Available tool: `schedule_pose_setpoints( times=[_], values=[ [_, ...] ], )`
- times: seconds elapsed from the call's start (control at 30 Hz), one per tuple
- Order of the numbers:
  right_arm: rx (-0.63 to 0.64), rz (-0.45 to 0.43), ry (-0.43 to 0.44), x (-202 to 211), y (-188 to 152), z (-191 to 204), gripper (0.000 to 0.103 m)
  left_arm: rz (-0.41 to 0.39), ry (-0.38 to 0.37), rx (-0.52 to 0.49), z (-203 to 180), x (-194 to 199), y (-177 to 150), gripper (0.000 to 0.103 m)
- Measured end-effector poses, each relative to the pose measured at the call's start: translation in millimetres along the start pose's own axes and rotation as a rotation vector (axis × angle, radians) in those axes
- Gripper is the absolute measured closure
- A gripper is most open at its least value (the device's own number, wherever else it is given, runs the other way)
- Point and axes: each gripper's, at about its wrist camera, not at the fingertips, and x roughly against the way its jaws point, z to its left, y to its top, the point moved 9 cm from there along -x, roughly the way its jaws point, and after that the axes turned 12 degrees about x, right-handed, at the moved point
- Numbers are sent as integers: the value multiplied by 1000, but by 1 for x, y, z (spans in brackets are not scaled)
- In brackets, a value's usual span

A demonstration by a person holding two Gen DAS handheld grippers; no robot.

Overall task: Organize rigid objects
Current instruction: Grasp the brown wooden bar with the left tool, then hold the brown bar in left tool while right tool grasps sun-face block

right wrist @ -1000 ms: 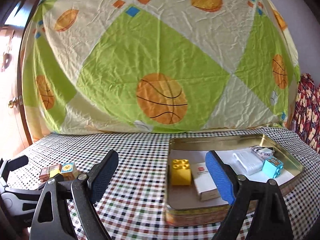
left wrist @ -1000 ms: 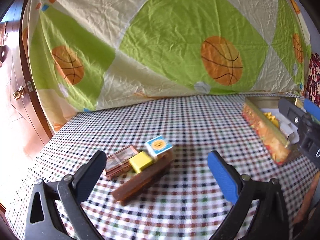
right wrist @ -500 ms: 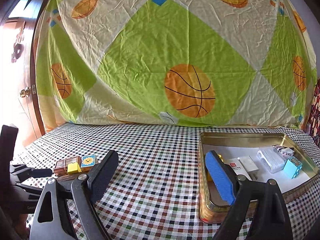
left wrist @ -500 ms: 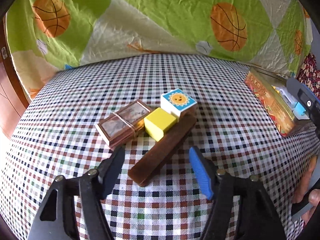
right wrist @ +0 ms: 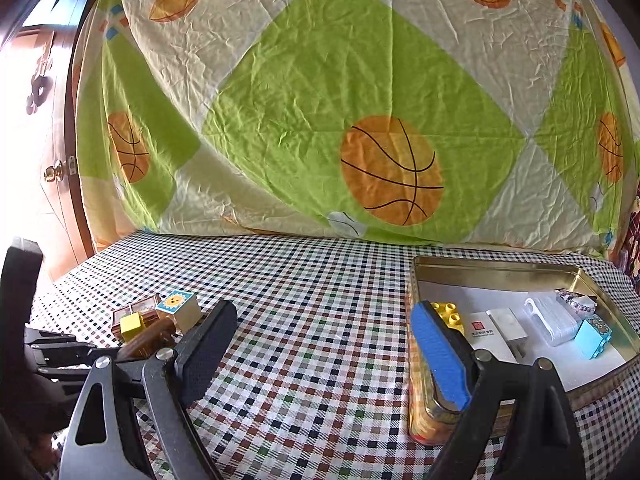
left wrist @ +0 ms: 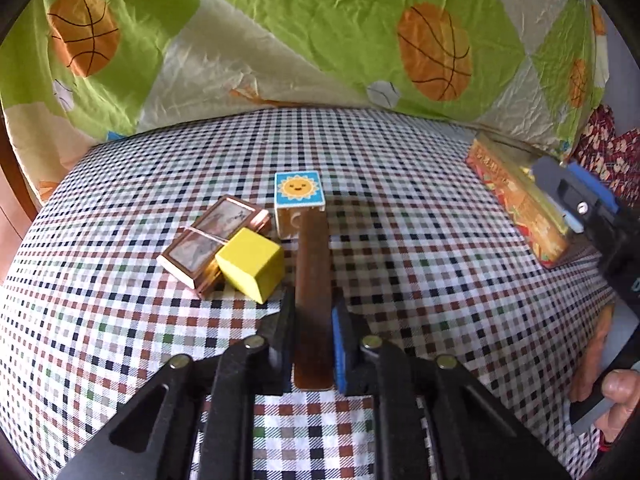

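My left gripper [left wrist: 312,312] is shut on the near end of a long brown bar [left wrist: 313,280] that lies on the checked cloth. At the bar's far end stands a cube with a sun picture [left wrist: 299,200]. Left of the bar sit a yellow block [left wrist: 251,266] and a copper-edged flat box [left wrist: 212,240] with a band round it. My right gripper [right wrist: 324,344] hangs open above the cloth with nothing between its fingers, its blue pad in front of the gold tin tray [right wrist: 496,276]. The same small pile appears in the right wrist view, with the sun cube [right wrist: 178,308] at its back.
The tray holds a yellow studded brick [right wrist: 448,312], a white card box [right wrist: 486,332], a white plastic piece [right wrist: 548,316] and a light-blue block [right wrist: 594,336]. A basketball-print sheet [right wrist: 360,100] hangs behind the table. A wooden door [right wrist: 36,160] is at the left. A hand [left wrist: 618,396] shows at the right edge.
My left gripper tilted down, moved in over the bar and its jaws came together on it. The bar now points straight away from me. The right gripper swung a little to the left.
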Motion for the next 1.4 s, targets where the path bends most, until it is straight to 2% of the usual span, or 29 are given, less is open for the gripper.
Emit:
schedule_pose_setpoints(
  times=[0.17, 0.3, 0.43, 0.63, 0.77, 0.8, 0.87, 1.0, 1.07, 1.13, 1.3, 1.4],
  values=[
    [9, 39, 39, -9, -2, 8, 13, -32, -72, 80, 11, 12, 4, 89],
    [9, 91, 146, -25, -3, 27, 13, -99, -103, 172, 28, 29, 7, 89],
    [4, 156, 249, -47, -4, 56, 13, -195, -79, 256, 47, 43, 15, 89],
    [22, 205, 322, -66, 0, 96, 13, -269, -106, 394, 73, 53, 21, 90],
    [24, 242, 358, -81, 2, 118, 21, -312, -106, 442, 84, 59, 22, 90],
    [28, 261, 371, -86, 1, 124, 22, -313, -106, 442, 84, 60, 22, 90],
    [32, 297, 382, -97, 0, 135, 30, -304, -107, 442, 83, 57, 22, 90],
    [12, 360, 392, -115, -4, 147, 33, -284, -95, 473, 89, 51, 21, 90],
    [-6, 387, 405, -120, -7, 148, 51, -276, -86, 496, 95, 47, 22, 90],
    [-19, 392, 400, -122, -9, 145, 60, -270, -72, 518, 103, 44, 23, 90],
    [38, 385, 360, -107, -15, 132, 67, -246, -34, 591, 123, 38, 16, 90],
    [95, 384, 340, -95, -21, 127, 68, -199, -15, 637, 133, 29, 9, 90]
  ],
)
